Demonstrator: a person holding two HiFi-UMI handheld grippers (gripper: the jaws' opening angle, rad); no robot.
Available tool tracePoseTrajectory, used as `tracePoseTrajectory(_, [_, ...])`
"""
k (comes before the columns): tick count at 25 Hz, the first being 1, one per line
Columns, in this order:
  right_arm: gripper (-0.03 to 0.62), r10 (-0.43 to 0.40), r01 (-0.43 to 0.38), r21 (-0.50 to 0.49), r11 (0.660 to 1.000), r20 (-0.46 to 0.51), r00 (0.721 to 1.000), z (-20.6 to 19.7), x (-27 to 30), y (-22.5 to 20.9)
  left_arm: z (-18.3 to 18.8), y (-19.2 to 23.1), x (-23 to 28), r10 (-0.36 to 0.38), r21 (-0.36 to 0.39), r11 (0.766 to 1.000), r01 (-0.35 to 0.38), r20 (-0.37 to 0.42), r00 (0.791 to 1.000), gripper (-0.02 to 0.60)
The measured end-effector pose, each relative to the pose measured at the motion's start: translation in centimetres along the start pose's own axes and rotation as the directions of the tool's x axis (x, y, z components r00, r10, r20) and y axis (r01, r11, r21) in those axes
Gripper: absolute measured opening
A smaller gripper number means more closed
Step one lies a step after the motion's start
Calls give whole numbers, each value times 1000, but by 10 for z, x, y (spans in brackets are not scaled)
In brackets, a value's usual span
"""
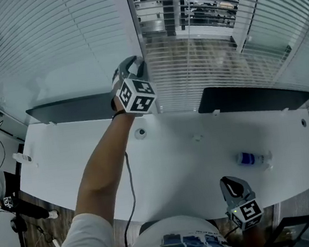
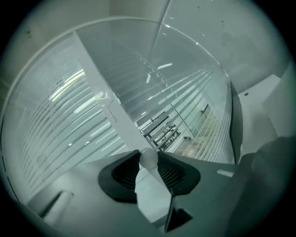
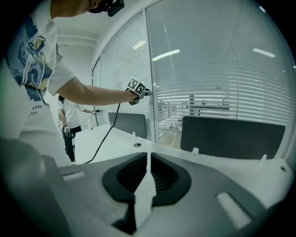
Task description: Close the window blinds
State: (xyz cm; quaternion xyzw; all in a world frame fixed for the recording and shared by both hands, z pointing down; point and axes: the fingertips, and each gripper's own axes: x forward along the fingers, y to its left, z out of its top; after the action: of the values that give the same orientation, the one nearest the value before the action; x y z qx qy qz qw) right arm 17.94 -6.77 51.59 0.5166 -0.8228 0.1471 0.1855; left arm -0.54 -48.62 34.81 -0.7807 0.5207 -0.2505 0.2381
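**Closing the blinds by the tilt wand.** The left gripper [image 1: 132, 67] is raised at arm's length to the window post [image 1: 131, 22] between two panes. Its own view shows the jaws clamped on a pale rounded rod [image 2: 149, 159], judged to be the tilt wand, with both ribbed pads bearing on it. The blinds [image 1: 213, 57] hang behind the worktop [image 1: 175, 156]. Right of the post they lie open enough to show the space beyond the glass, while the left pane's slats [image 1: 38, 39] look flatter and more opaque. The right gripper [image 1: 231, 186] rests low by the person's body, over the near edge of the worktop, jaws together on nothing. The step in hand appears to be turning the rod to tilt the open slats shut. To do it well, the grasp should be firm enough that the smooth rod does not slip in the pads. The turn should run about the rod's own long axis, with no pull sideways or downward, which would load its attachment above (not in view). Watch the slats rather than the gripper: turn until the gaps in the open pane vanish, then stop, since forcing further risks the mechanism. If one turn of the wrist is not enough, loosen, turn back, and take the rod again. The bottle [image 1: 252, 159] and the two dark screens [image 1: 252, 98] stand clear of the reach.
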Motion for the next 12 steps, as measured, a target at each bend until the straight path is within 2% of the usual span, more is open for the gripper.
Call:
tracePoseTrajectory(3, [14, 1, -1, 2, 1000, 1, 1000, 1, 0, 0, 0, 3, -1, -2, -140, 990, 3, 4, 1000, 129])
tracePoseTrajectory(5, [14, 5, -5, 2, 1000, 4, 1000, 1, 1, 0, 1, 5, -1, -8, -254, 967, 9, 4, 1000, 129])
tracePoseTrajectory(8, [14, 5, -5, 6, 1000, -2, 1000, -3, -1, -1, -1, 8, -4, -14, -416, 909, 16, 8, 1000, 129])
tracePoseTrajectory(12, [14, 5, -5, -3, 1000, 11, 1000, 2, 1, -2, -2, 10, -4, -27, -553, 832, 34, 21, 999, 129])
